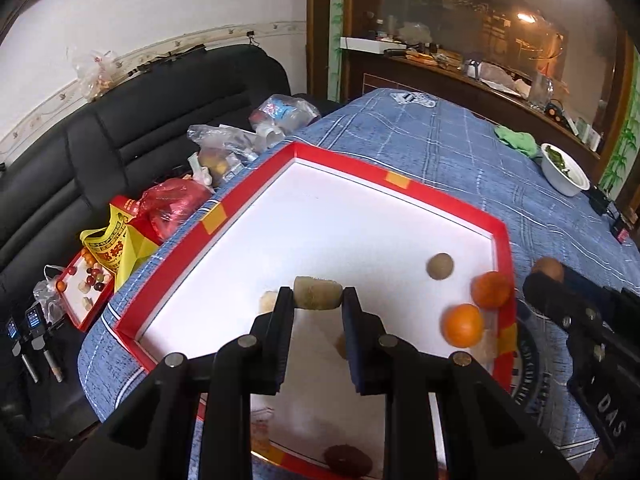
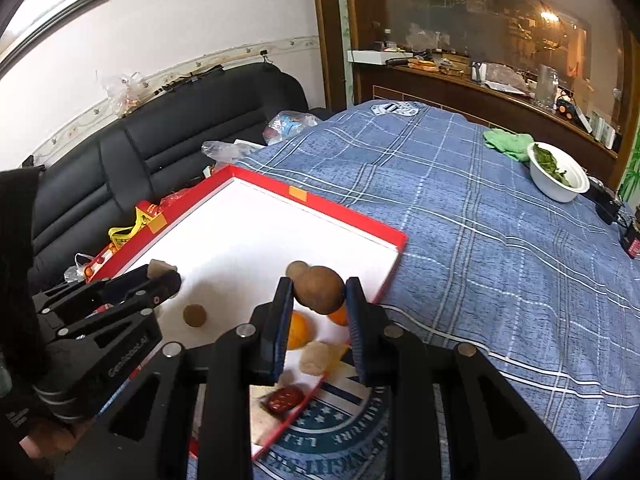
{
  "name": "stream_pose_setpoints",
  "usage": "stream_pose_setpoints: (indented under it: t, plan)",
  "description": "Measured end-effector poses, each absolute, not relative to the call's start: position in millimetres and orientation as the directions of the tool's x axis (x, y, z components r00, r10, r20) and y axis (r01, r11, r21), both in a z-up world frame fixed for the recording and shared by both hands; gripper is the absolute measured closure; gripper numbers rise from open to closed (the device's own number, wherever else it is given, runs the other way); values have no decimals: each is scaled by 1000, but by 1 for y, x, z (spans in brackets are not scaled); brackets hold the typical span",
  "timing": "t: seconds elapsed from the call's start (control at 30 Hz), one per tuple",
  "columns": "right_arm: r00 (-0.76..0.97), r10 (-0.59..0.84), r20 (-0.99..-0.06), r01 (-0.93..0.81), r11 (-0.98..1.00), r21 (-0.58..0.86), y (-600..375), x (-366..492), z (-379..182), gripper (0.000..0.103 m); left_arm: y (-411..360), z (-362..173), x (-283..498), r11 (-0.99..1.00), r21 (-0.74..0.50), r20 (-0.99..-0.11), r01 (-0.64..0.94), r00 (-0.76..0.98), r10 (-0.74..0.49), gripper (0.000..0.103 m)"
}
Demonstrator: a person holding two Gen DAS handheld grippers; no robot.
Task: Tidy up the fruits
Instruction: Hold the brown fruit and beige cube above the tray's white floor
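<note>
In the left wrist view my left gripper (image 1: pixel 318 297) is shut on a fuzzy tan fruit (image 1: pixel 318 291), held above a white tray with a red rim (image 1: pixel 348 162). In the tray lie two oranges (image 1: pixel 462 325) (image 1: pixel 491 290), a round brown fruit (image 1: pixel 440 266) and a dark red fruit (image 1: pixel 347 460). My right gripper (image 2: pixel 319 285) is shut on a round brown fruit (image 2: pixel 319 292) over the tray's near right corner. The right wrist view also shows the left gripper (image 2: pixel 166 276) at the left and a loose brown fruit (image 2: pixel 195 315) in the tray.
A blue plaid cloth (image 2: pixel 460 220) covers the table. A white bowl of greens (image 2: pixel 558 176) and a green rag (image 2: pixel 506 142) sit at the far right. Plastic bags (image 1: pixel 224 148) and a small tray of sweets (image 1: pixel 90 280) lie on the black sofa (image 1: pixel 120 128) at the left.
</note>
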State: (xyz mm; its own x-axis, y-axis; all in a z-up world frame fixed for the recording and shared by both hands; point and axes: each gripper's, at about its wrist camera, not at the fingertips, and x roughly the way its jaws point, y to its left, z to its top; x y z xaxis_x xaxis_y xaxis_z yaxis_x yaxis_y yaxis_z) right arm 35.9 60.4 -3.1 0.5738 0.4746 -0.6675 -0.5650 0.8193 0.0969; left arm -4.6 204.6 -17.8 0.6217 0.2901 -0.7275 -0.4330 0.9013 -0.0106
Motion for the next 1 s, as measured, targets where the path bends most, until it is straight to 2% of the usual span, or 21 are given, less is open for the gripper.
stream_pose_setpoints:
  t: [1.0]
  plan:
    - [543,486,-685,-595,798,94,106,63,-14,74,222,-23,9,878,23,-735,-479,587,339,80]
